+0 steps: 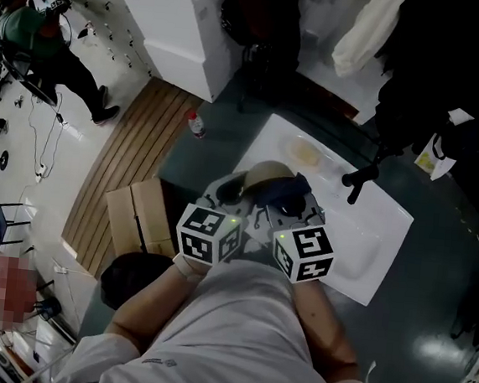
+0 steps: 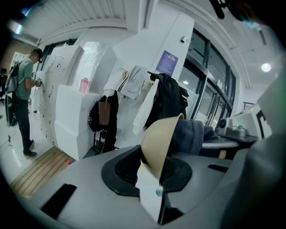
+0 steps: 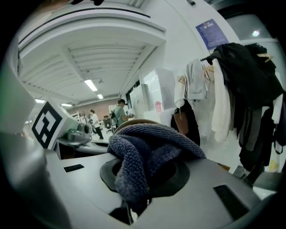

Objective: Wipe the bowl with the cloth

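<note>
**A:** Head view: where is the bowl?
**B:** We hold the tan bowl (image 1: 266,174) over the white tray (image 1: 369,241), with the dark blue cloth (image 1: 288,189) against it.
**A:** Left gripper view?
**B:** Our left gripper (image 2: 154,176) is clamped on the rim. The bowl (image 2: 161,143) stands on edge, with the cloth (image 2: 190,136) inside.
**A:** Right gripper view?
**B:** Our right gripper (image 3: 134,199) pinches the bunched, knitted cloth (image 3: 147,152).

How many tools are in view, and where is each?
2. The left tool grips the round beige bowl by its rim; the right tool, beside it, grips the dark blue terry cloth. None seems hidden.
</note>
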`<state>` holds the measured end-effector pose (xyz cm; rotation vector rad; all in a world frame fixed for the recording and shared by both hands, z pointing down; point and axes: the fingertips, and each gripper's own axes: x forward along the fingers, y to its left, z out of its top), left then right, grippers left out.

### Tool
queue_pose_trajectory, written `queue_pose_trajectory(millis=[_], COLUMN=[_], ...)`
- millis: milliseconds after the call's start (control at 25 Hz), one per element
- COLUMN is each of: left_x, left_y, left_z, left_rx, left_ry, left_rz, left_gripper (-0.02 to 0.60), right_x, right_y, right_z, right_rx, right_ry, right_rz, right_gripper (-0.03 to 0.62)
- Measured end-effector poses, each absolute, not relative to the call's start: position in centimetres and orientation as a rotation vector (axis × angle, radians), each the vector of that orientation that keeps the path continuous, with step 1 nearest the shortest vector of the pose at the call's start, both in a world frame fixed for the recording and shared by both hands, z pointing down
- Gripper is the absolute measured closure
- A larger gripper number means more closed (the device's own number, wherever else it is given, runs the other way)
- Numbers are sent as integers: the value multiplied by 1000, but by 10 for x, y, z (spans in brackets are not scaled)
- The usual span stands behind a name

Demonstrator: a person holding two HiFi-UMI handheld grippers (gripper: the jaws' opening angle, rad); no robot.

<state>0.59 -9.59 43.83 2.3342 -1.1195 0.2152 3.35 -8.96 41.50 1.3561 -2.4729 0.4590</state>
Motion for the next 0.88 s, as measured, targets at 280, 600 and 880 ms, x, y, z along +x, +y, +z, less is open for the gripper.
queue_pose_trajectory(millis=[280,600,880], left_x=[2,2,1], left_y=[-102,-108,-106], left_z=[439,429,422], left_rx=[2366,2404,2456], left_ry=[-1175,-1174,-1173], left_rz=[224,130,78], left_gripper=[529,529,529], right_x=[35,43,49], right_y=[-104,-116,-111], right_z=[419,411,422], right_rx=[1442,1440,1284], right_ry=[-2581,-2712,-2618], right_rz=[937,1758,2524], right_gripper=[530,528,530])
